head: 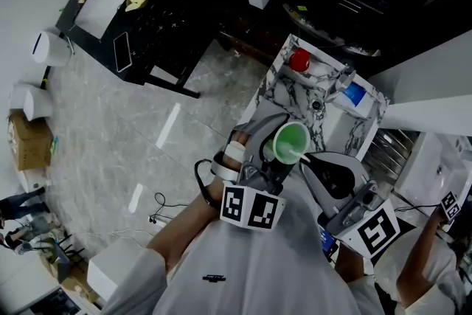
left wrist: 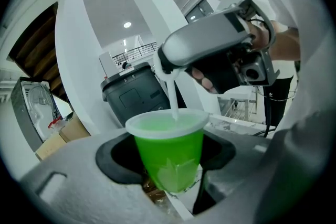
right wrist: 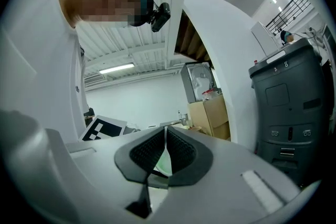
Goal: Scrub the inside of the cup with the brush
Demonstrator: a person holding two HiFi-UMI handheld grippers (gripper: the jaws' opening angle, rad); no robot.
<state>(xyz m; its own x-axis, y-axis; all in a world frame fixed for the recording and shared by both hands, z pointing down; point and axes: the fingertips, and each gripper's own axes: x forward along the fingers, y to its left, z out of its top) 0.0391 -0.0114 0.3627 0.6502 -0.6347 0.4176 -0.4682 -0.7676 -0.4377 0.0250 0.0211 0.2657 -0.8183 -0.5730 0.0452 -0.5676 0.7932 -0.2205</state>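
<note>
Green, translucent plastic marks the cup (left wrist: 169, 144), which is clamped by its lower wall between the jaws of the left gripper (left wrist: 167, 165) and held upright, mouth up, above a marble-patterned counter (head: 291, 96). The low grip leaves the rim and the whole opening free, which is judged to be why it is taken there. A thin white brush (left wrist: 172, 94) handle is lowered straight down through the cup's mouth from above; its head cannot be made out behind the green wall. Above the cup, the handle's upper end is pinched by the right gripper (right wrist: 165, 153), whose ribbed pads are drawn almost together, with only a pale sliver left between them. The high hold is judged to let the working end reach deep into the cup and be turned against its sides. The scrubbing step is thus judged to be under way, the cup being steadied while the brush is worked.
</note>
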